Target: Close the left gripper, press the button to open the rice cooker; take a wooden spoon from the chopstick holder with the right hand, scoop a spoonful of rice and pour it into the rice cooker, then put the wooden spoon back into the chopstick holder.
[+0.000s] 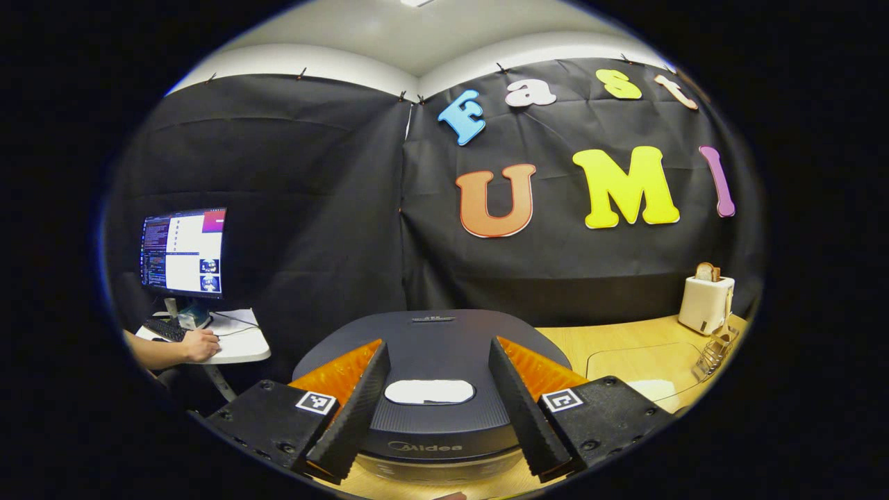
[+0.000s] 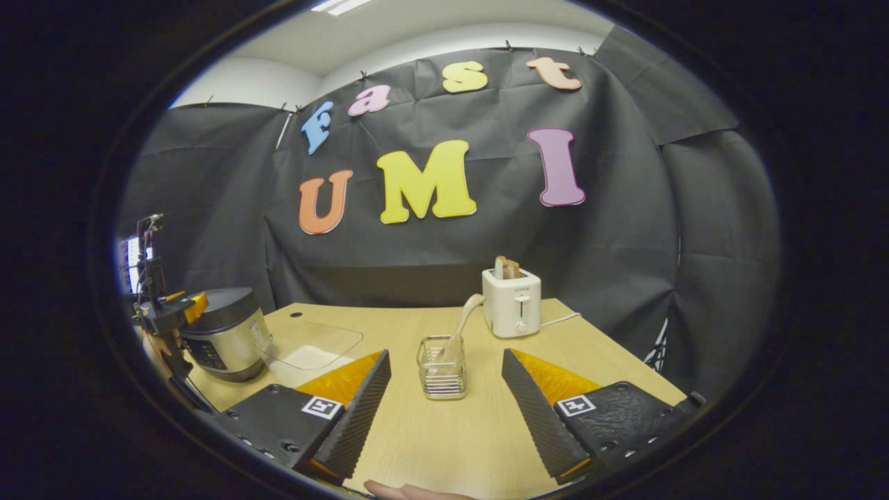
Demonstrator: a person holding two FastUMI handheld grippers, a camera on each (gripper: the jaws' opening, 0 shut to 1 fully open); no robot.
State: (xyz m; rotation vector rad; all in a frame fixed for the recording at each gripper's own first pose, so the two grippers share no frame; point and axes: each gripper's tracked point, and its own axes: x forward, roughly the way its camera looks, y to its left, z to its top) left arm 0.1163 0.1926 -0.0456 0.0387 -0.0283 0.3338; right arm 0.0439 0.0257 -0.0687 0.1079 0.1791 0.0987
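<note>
Here the left gripper (image 1: 436,410) is hanging just above the rice cooker (image 1: 430,361), its two fingers spread wide and standing to either side of the pale oval button (image 1: 429,392) on the closed lid; neither finger is touching the button. In the right gripper view that same gripper (image 2: 167,319) is showing far off to the left, hovering over the cooker (image 2: 226,333) at the table's left edge.

The right gripper (image 2: 448,417) is also standing with its fingers wide apart, holding nothing, above the bare wooden table (image 2: 444,444). Straight ahead of it, between the lines of its two fingers, the wire chopstick holder (image 2: 442,375) is sitting upright with the wooden spoon (image 2: 464,318) leaning in it, bowl end up and tilted to the right. Beyond the holder and slightly right, a white toaster (image 2: 512,303) is carrying bread in its slots. Ahead to the left, between holder and cooker, a clear shallow container (image 2: 312,347) is lying with white rice (image 2: 309,358) in it.

Far left of the left gripper, a person's hand (image 1: 200,345) is resting by a keyboard (image 1: 165,329) under a lit monitor (image 1: 183,253).
</note>
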